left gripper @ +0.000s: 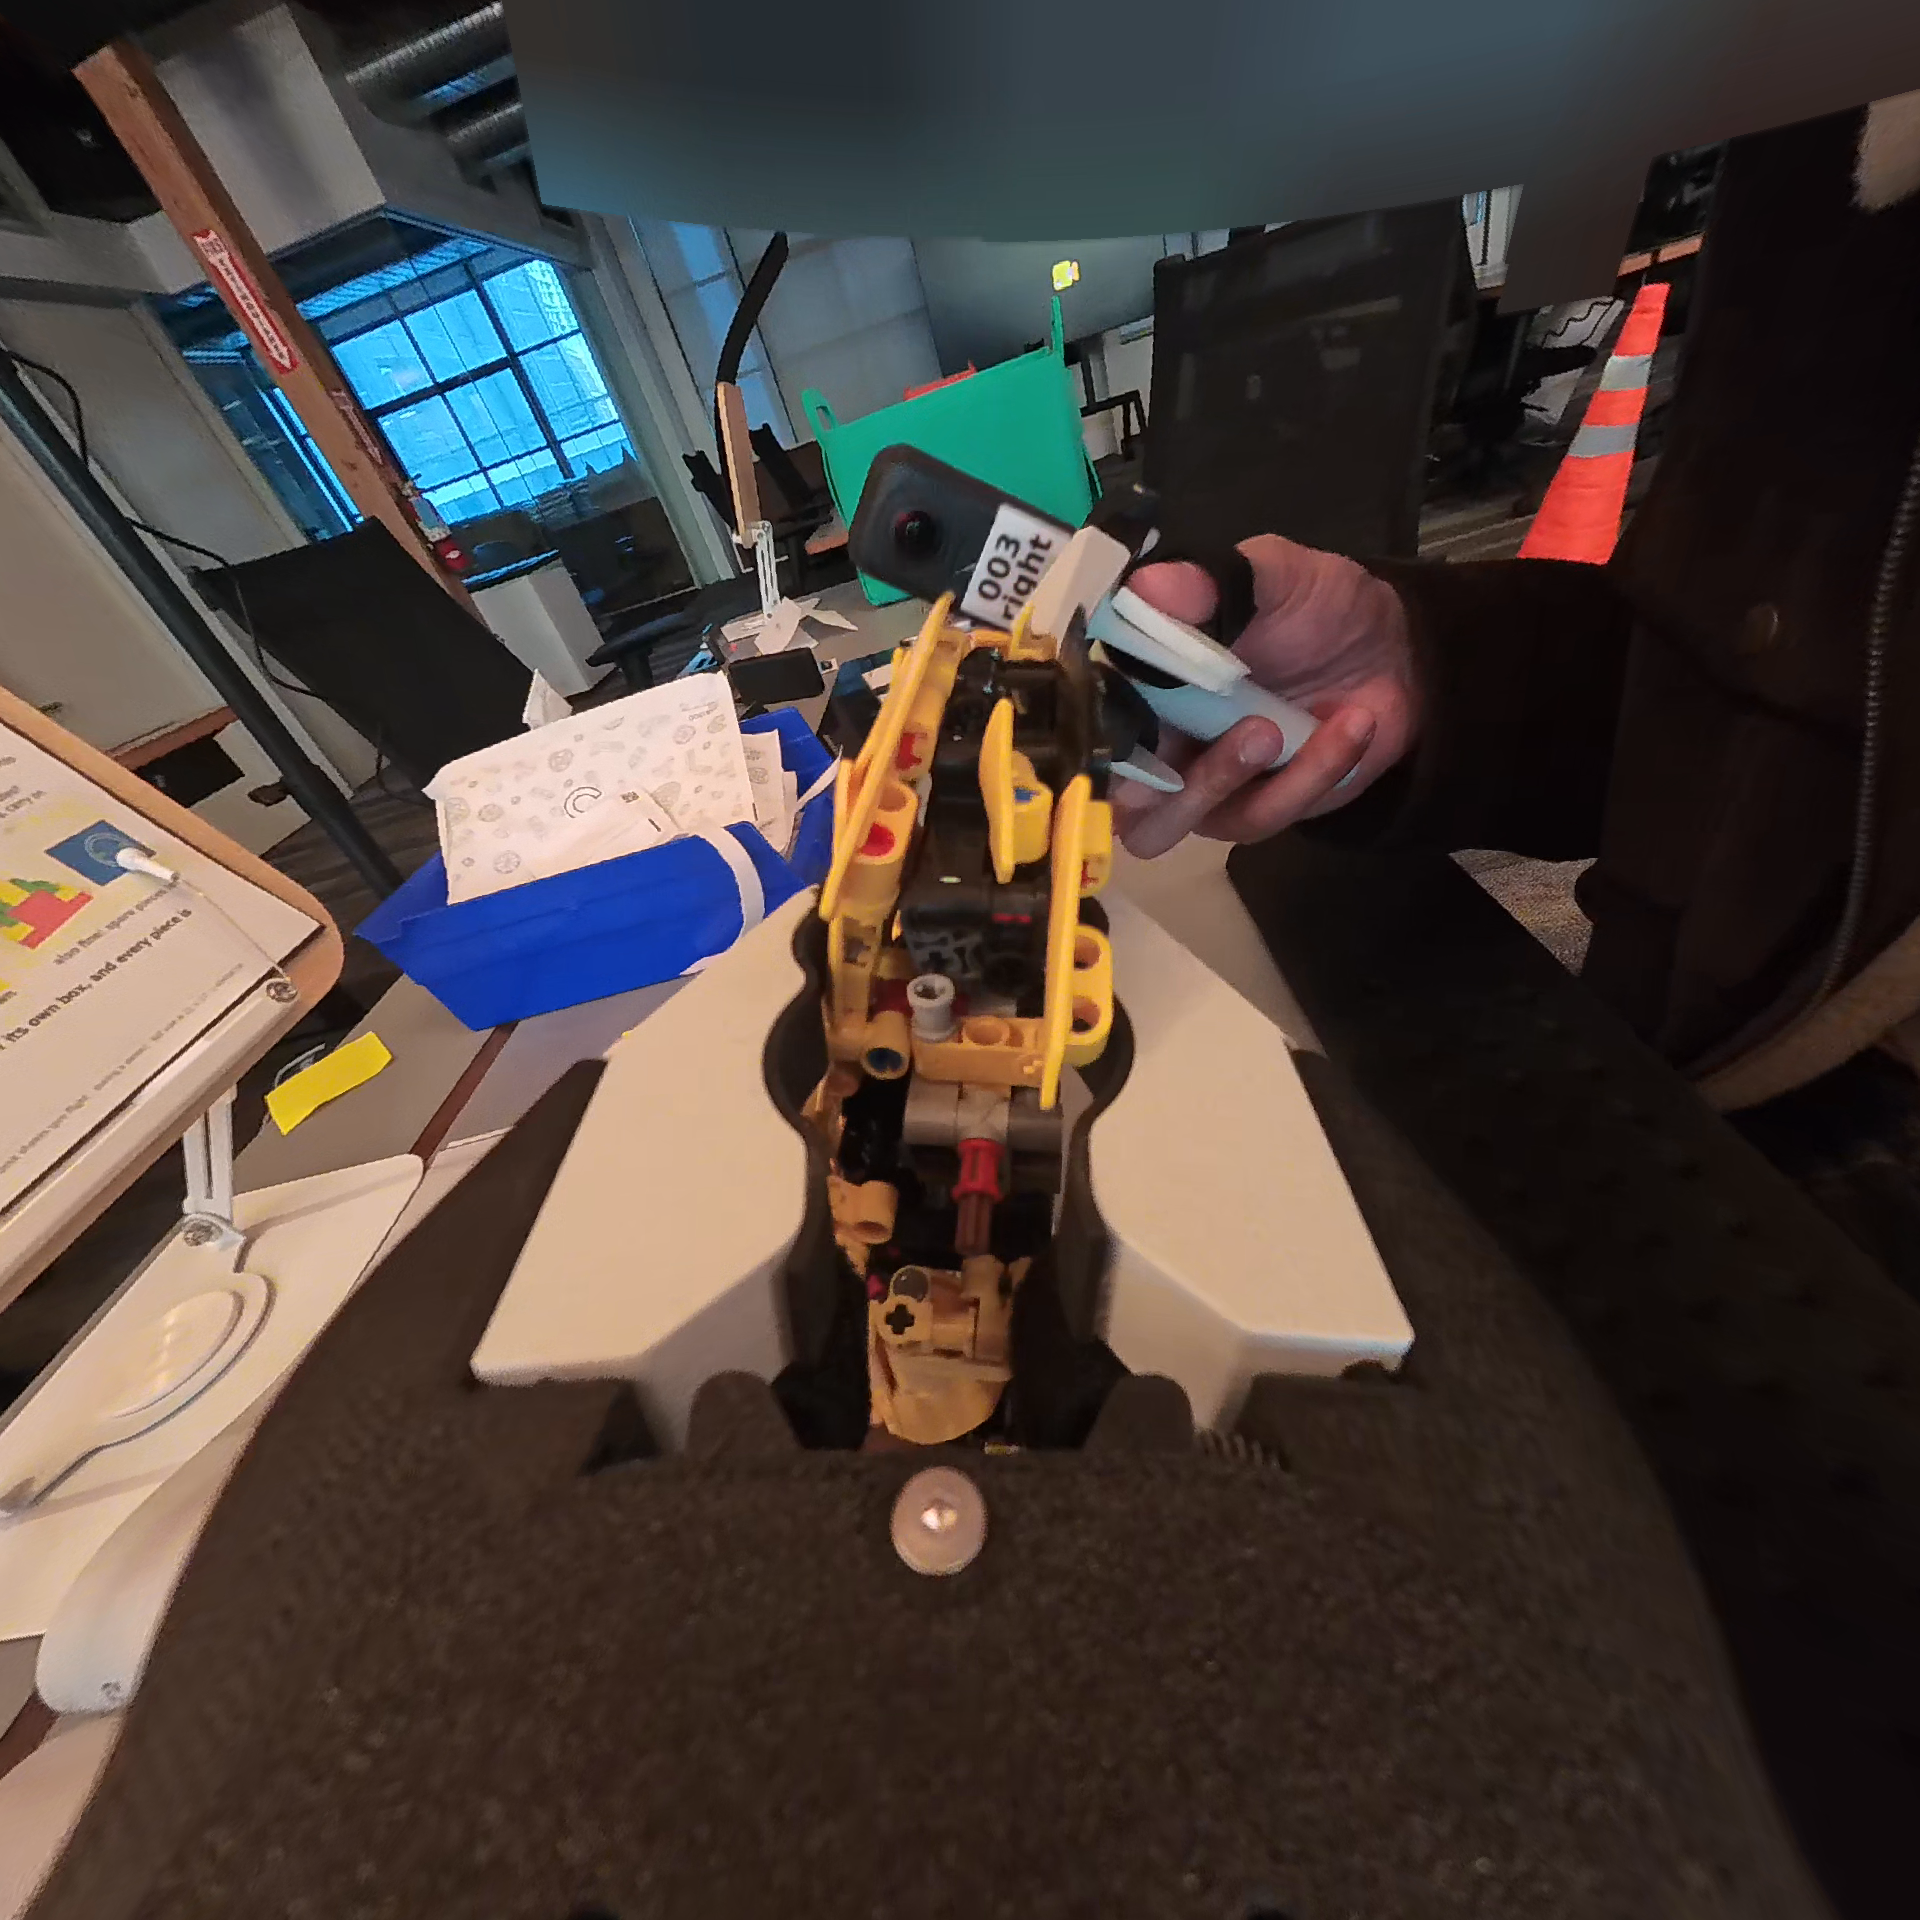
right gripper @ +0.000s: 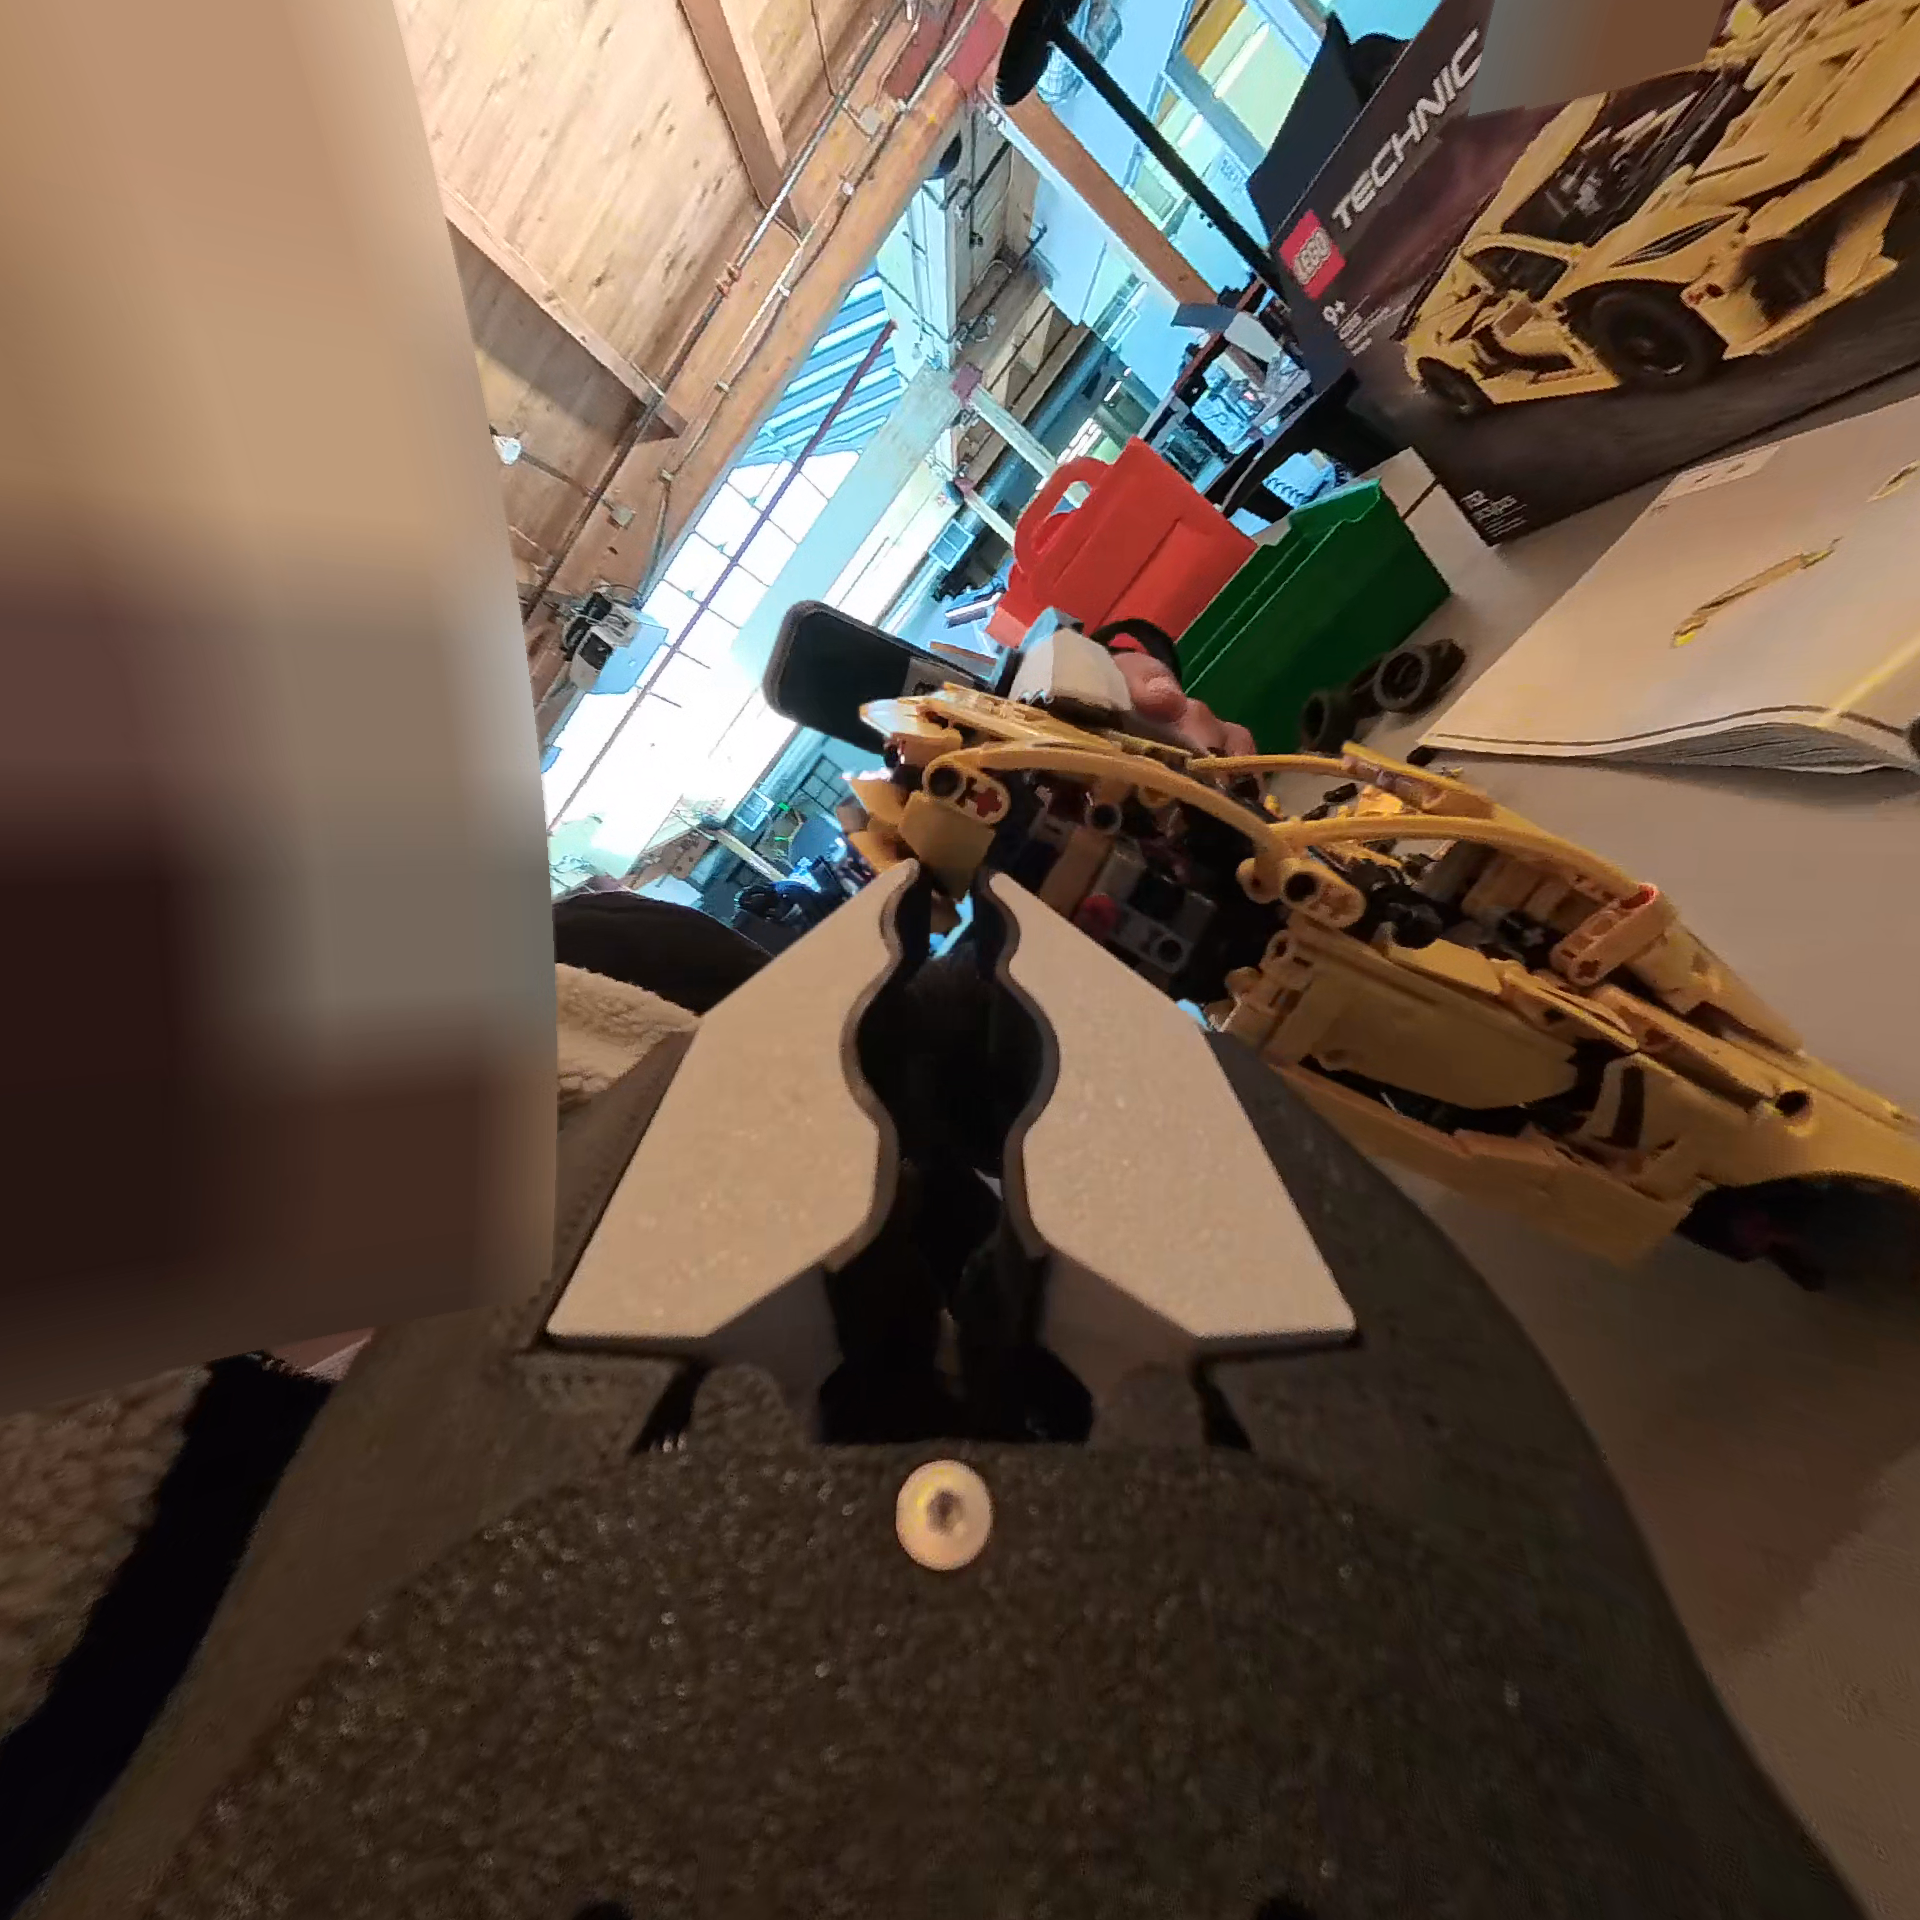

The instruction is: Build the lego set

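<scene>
The left gripper clasps the yellow car lengthwise, pointing away toward the right gripper, which pinches its far end, above a blue bin.

A blue bin of papers sits before an orange cone.

Glossy plastic lego car; matt, grainy left hand-held gripper fingers.
</scene>
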Available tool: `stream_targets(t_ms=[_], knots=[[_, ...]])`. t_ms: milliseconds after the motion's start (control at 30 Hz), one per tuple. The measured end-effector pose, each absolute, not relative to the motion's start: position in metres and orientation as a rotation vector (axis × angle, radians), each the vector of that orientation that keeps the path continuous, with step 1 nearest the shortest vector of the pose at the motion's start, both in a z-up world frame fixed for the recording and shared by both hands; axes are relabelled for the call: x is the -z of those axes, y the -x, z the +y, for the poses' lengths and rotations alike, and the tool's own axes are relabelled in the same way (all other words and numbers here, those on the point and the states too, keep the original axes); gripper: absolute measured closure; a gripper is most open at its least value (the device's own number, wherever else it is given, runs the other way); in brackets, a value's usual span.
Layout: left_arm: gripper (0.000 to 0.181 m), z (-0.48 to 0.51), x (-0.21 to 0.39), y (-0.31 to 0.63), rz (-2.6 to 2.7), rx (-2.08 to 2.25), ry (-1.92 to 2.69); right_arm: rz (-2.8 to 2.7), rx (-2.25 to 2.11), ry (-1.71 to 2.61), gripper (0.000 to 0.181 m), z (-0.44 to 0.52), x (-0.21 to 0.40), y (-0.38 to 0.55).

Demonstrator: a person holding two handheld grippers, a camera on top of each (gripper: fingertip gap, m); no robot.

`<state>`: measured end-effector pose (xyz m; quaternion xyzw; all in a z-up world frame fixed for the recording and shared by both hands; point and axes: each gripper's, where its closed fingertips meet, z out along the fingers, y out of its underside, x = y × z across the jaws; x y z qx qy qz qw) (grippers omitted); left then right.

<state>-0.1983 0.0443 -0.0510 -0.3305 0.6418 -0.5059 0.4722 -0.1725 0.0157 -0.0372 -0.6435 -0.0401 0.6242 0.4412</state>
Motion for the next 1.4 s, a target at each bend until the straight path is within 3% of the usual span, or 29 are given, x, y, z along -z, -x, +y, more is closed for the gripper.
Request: stream_targets(t_ms=[500,667,833,1100,1400], knots=[[0.137,0.044,0.052,0.195,1.563,1.214,0.827,-0.061,-1.557,1.547,0.175,0.02,0.037,0.173],[0.137,0.05,0.05,0.195,1.546,1.278,0.865,-0.261,-1.168,1.577,0.168,0.025,0.044,0.155],[0.136,0.053,0.049,0.204,1.588,1.393,0.834,-0.529,-0.754,1.543,0.147,0.026,0.051,0.148],[0.136,0.05,0.051,0.21,1.645,1.401,0.808,-0.568,-0.748,1.582,0.156,0.041,0.09,0.154],[0.136,0.053,0.05,0.209,1.627,1.428,0.84,-0.565,-0.777,1.526,0.174,0.051,0.085,0.159]])
